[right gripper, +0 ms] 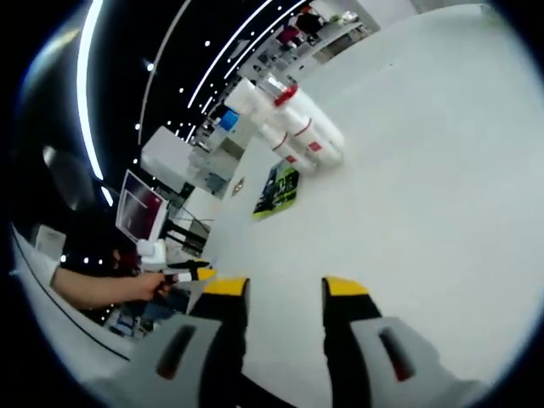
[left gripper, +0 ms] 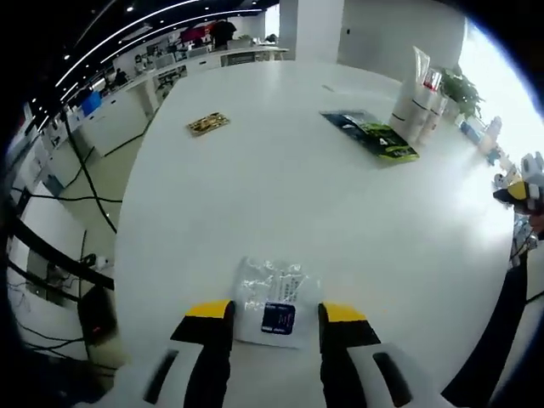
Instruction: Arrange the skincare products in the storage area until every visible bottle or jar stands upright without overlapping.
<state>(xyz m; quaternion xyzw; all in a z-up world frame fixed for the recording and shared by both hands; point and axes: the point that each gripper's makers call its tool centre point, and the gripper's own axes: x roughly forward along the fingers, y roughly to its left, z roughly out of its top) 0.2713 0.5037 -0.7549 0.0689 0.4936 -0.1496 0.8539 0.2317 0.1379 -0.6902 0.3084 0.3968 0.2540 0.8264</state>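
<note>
Several white skincare bottles (left gripper: 416, 104) with red marks stand close together at the table's far right, next to a green and black packet (left gripper: 374, 136). A clear plastic packet with a blue label (left gripper: 274, 302) lies flat just ahead of my left gripper (left gripper: 276, 316), which is open with the packet's near edge between its yellow fingertips. My right gripper (right gripper: 285, 289) is open above bare table with nothing between its jaws. Ahead of it are the same white bottles (right gripper: 289, 127) and the green packet (right gripper: 276, 189). At the left, a person's hand holds the left gripper (right gripper: 185, 274).
A small gold packet (left gripper: 208, 124) lies at the far left of the white table (left gripper: 280, 204). A potted plant (left gripper: 461, 87) stands behind the bottles. Cables run over the floor (left gripper: 76, 195) beyond the table's left edge. Desks and shelves are further back.
</note>
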